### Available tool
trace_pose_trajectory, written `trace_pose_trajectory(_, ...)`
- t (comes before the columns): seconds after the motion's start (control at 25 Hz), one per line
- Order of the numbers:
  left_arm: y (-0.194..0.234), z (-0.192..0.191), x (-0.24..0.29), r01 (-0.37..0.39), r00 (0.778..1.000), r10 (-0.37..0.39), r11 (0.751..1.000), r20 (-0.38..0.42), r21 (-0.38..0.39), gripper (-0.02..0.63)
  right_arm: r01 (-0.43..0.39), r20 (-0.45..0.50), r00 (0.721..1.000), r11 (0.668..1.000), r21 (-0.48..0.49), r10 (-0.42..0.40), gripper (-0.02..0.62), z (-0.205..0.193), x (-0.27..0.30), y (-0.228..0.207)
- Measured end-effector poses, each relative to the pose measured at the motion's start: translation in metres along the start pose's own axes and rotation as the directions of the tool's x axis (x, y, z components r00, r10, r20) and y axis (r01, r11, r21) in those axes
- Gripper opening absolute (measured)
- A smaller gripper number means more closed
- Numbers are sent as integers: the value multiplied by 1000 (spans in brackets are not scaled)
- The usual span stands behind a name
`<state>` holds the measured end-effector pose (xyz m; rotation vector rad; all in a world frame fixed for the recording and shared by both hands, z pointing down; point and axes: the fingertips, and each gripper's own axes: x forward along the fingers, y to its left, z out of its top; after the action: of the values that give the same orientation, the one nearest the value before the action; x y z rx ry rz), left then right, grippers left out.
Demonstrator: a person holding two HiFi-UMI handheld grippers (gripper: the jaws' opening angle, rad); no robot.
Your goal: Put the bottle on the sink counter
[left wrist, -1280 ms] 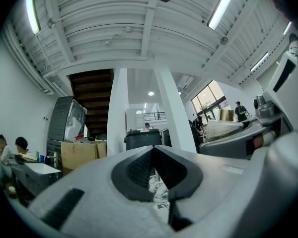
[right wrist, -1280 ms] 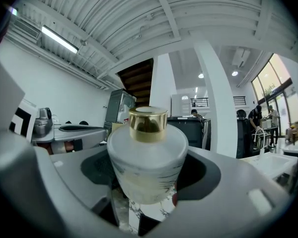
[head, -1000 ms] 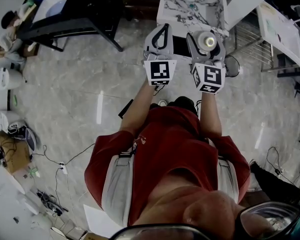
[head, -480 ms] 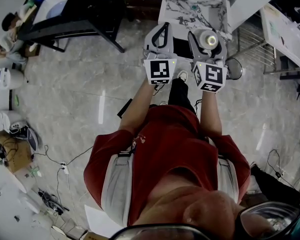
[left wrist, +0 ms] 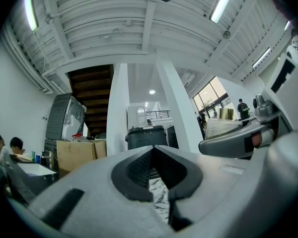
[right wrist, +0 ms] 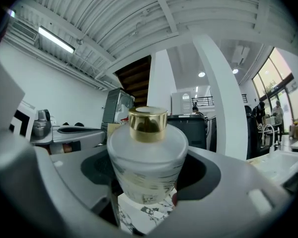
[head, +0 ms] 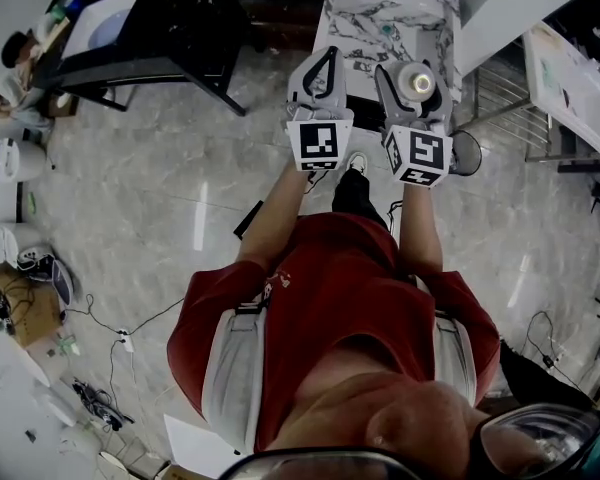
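Note:
My right gripper [head: 416, 66] is shut on a frosted glass bottle [right wrist: 148, 167] with a gold cap, held upright between its grey jaws. In the head view the bottle [head: 417, 80] hangs just short of the near edge of the marble sink counter [head: 360, 23]. A strip of that marble [right wrist: 141, 213] shows below the bottle in the right gripper view. My left gripper [head: 324, 56] is level beside the right one, shut with nothing in it. Its jaw tips [left wrist: 152, 150] meet, and marble [left wrist: 158, 195] shows beneath them.
A black table [head: 170, 23] stands to the left of the counter and a white table [head: 570, 68] to the right. A round grey stool or bin [head: 467, 128] sits right of my right gripper. People sit at the far left [head: 10, 63]. Cables lie on the tiled floor [head: 110, 338].
Both grippers have moved forward together toward the marble counter, the bottle still held. The person's foot has stepped forward under the grippers.

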<state>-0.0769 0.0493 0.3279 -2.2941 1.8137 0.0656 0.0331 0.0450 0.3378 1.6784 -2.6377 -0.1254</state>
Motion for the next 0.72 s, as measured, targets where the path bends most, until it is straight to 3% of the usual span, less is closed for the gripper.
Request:
trace_pose_trajectory(0.44, -3, -12, 97, -37, 999, 38, 999, 4, -5, 2, -31, -33, 999, 999, 25, 32, 337, -11, 75, -65)
trace_pose_trajectory(0.72, -11, -32, 162, -36, 998, 36, 999, -55, -12, 2, -41, -41, 998, 998, 43, 42, 337, -18, 122, -108)
